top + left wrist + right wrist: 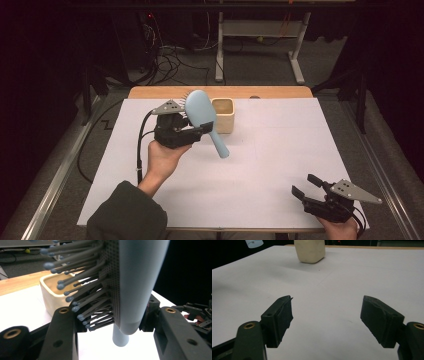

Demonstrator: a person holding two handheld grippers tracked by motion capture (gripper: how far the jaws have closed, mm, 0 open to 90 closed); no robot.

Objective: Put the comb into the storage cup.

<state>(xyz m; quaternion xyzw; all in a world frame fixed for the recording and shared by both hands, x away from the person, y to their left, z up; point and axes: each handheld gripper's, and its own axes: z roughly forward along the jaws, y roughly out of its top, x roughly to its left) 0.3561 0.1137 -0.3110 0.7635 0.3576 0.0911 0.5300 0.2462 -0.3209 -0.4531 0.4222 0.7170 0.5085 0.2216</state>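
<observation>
My left gripper [204, 129] pinches the light, rigid pale-blue plastic hairbrush [202, 112] at its neck; bristles yield. Right gripper [306, 186] rests spread.

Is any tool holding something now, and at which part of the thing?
The left tool holds the hairbrush, clamped at the lower end of its head, where the handle begins. The right tool is open and holds nothing.

left gripper [200, 131]: raised above the table, jaws clamped, hand [162, 157] gripping from below | right gripper [306, 186]: low at near right edge, jaws wide apart, nothing between them
</observation>
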